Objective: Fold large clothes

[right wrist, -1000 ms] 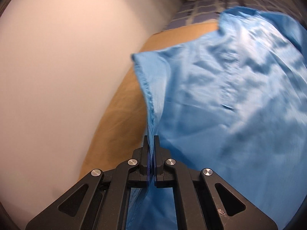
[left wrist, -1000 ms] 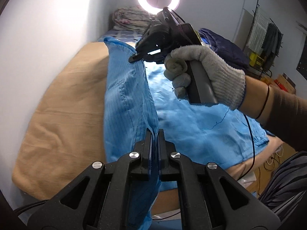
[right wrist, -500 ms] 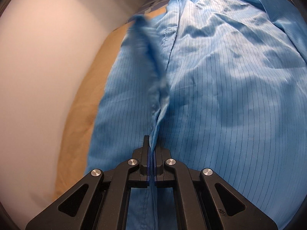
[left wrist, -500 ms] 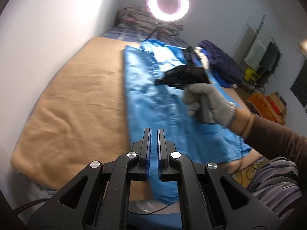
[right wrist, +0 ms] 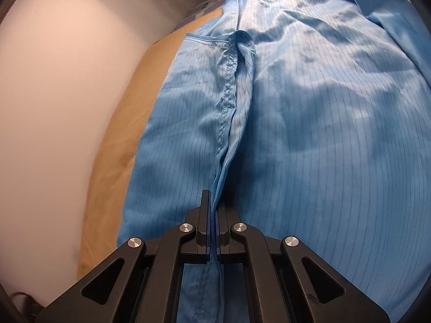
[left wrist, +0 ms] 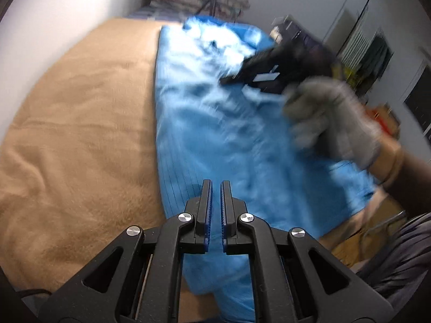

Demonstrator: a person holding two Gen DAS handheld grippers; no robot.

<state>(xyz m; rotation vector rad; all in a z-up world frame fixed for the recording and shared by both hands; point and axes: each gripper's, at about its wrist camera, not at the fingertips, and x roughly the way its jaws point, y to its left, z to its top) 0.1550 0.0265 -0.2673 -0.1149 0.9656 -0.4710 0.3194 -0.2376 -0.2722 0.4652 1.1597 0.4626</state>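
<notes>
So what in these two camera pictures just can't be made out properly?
- Left wrist view: the gloved hand and the right gripper are smeared by motion blur, so its jaws cannot be read there.
- Left wrist view: the near end of the blue garment is hidden behind the left gripper.
- Right wrist view: the garment's far and right parts are cut off by the picture edge.
- Right wrist view: most of the tan blanket lies under the garment.

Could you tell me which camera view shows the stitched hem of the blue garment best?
The right wrist view: the stitched hem runs sharp and close up the frame into the right gripper, which is shut on it. In the left wrist view the blue garment is motion-blurred, so no hem can be made out.
</notes>
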